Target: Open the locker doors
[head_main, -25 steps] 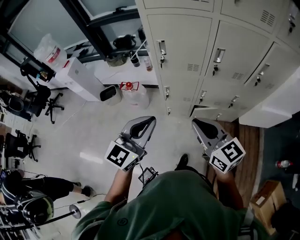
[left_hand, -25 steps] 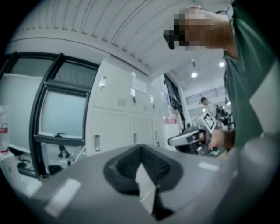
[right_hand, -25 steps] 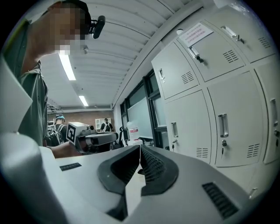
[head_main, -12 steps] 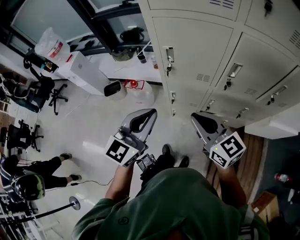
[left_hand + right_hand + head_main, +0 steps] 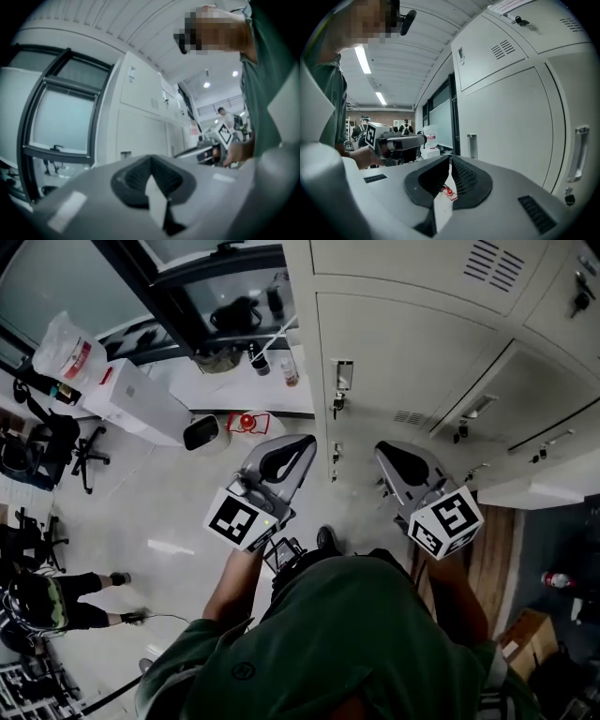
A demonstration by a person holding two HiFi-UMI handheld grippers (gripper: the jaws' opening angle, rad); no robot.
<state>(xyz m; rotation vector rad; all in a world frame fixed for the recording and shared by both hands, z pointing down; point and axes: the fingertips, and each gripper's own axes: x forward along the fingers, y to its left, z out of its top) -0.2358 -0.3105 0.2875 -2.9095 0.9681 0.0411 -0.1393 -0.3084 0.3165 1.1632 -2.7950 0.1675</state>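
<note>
1. Before shut locker doors (image 5: 403, 362), you hold the left gripper (image 5: 306, 441) and right gripper (image 5: 382, 450) clenched, empty.
2. Spread the left jaws, take the handle (image 5: 342, 374) at twelve o'clock, pull squarely and steadily.

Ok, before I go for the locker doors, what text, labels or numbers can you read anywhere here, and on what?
Nothing here is clear enough to quote.
Label at the top of the lockers: printed, too small to read.
White bag: red print, blurred.
Red-and-white thing on the floor: too small to tell.
Left cube, right cube: square marker patterns, no letters.
</note>
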